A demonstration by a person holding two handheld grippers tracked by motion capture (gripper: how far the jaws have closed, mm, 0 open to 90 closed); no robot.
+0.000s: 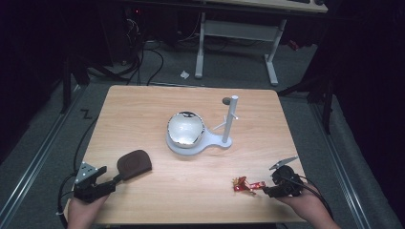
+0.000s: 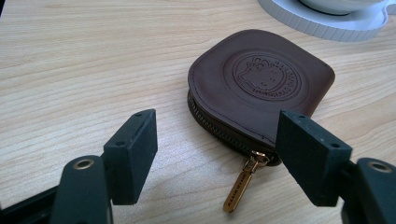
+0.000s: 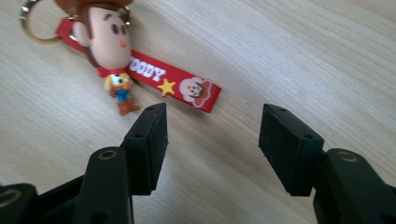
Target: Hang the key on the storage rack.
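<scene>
- Keychain (image 3: 126, 70) with a cowboy figure on a red strap lies flat on the wooden table (image 1: 191, 200), near its front right edge, just ahead of the right gripper (image 3: 212, 135), whose jaws stand wide apart on bare wood.
- Right gripper view reads the strap's white letters and gold ring; from the high view the keychain (image 1: 247, 184) is a small red blur.
- Brown pouch (image 2: 259, 88), zipped, gold pull toward the left gripper (image 2: 217, 144), whose jaws are spread, the pouch's near edge between their tips, untouched.
- Embossed round stamp shows in the left gripper view.
- Behind, mid-table, a shiny bowl (image 1: 186, 129) sits on a white stand (image 1: 223, 141) with a post; its contents cannot be told.
</scene>
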